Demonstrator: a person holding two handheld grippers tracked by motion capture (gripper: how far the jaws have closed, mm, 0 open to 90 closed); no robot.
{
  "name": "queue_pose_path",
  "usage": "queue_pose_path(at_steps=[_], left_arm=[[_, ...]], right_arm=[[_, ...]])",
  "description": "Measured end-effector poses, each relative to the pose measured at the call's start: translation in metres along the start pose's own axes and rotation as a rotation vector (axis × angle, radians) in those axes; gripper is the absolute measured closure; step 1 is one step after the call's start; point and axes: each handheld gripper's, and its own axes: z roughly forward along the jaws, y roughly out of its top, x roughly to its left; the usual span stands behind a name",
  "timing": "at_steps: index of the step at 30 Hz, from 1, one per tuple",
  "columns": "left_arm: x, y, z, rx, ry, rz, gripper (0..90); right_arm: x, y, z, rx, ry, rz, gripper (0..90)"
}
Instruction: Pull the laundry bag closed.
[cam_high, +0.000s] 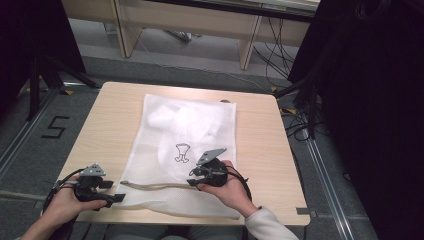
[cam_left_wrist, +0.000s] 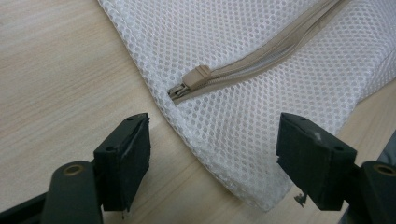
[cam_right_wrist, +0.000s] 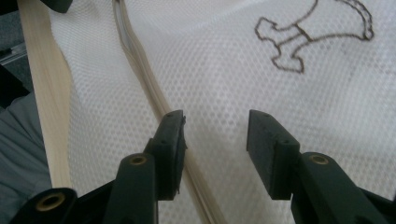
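Mesh bag (cam_high: 185, 150) on table (cam_high: 260, 145); zipper (cam_high: 155, 186) unobstructed.

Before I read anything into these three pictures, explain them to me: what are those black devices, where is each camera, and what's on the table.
A person sits at a wooden table, holding hand-held tongs in each hand. One camera looks down from above; the others ride on the tongs. A white mesh laundry bag with a beige zipper lies flat. The left tongs stand open at the bag's corner, facing the zipper pull. The right tongs are open above the zipper line, gripping nothing.
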Motion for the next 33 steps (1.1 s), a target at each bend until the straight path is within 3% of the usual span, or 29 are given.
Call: queue_pose_path(at_steps=[6,13,18,21,24,30,33], left_arm=[[-0.001,0.0,0.001,0.0,-0.006,-0.002,26.1],[-0.001,0.0,0.002,0.005,-0.017,0.002,26.1],[0.0,0.0,0.002,0.008,-0.019,-0.001,26.3],[0.0,0.0,0.002,0.012,-0.018,-0.003,26.4],[-0.001,0.0,0.003,0.011,-0.024,0.001,26.2],[-0.001,0.0,0.003,0.013,-0.024,-0.001,26.4],[-0.001,0.0,0.003,0.008,-0.021,-0.008,26.5]], right_arm=[[0.008,0.021,0.014,-0.013,0.023,-0.041,59.5],[0.019,0.044,0.034,0.011,0.039,-0.092,62.2],[0.03,0.06,0.052,0.018,0.095,-0.094,64.4],[0.034,0.069,0.061,0.017,0.111,-0.125,65.7],[0.038,0.075,0.066,0.029,0.119,-0.114,67.3],[0.051,0.09,0.089,0.041,0.16,-0.144,70.1],[0.055,0.098,0.102,0.067,0.166,-0.113,72.7]])
